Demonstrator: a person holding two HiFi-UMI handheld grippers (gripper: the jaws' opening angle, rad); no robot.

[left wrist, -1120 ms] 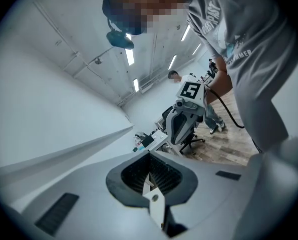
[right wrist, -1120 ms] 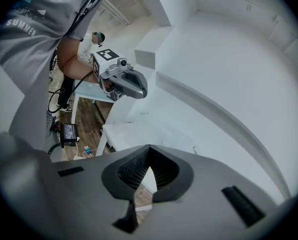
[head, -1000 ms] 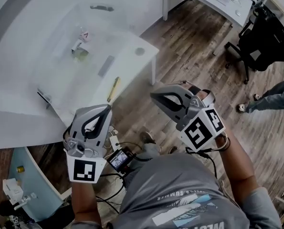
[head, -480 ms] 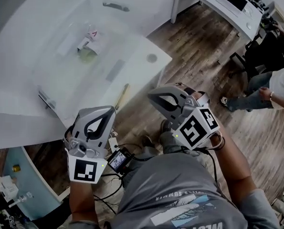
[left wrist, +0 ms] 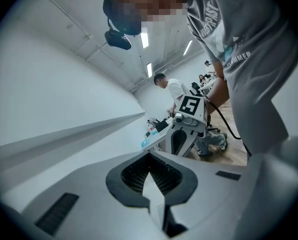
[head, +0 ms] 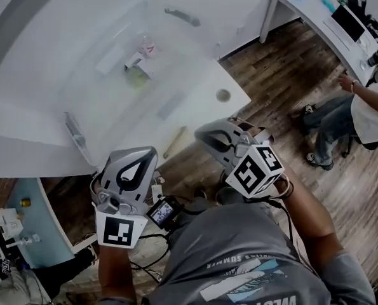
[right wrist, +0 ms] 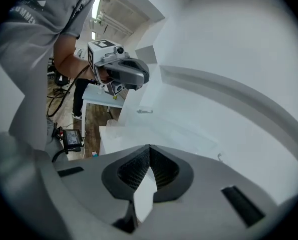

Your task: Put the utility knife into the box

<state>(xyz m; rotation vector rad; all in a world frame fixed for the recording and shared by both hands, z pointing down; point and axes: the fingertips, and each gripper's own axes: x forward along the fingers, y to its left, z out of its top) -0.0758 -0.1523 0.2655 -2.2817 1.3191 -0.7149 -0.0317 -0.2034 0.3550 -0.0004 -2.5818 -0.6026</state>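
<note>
You hold grey left gripper and right gripper; cubes black-and-white squares. Yellow utility knife at your 12 o'clock; white table.

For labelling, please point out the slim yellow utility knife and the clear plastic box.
slim yellow utility knife [head: 175, 143], head view, middle of its body.
clear plastic box [head: 103, 110], head view, a bare part of it.

The head view has swung; the table and the utility knife on its edge now sit further right and lower in frame; the knife lies nearer the right gripper than before; the bystander at right, formerly legs only, now shows torso and arm.
</note>
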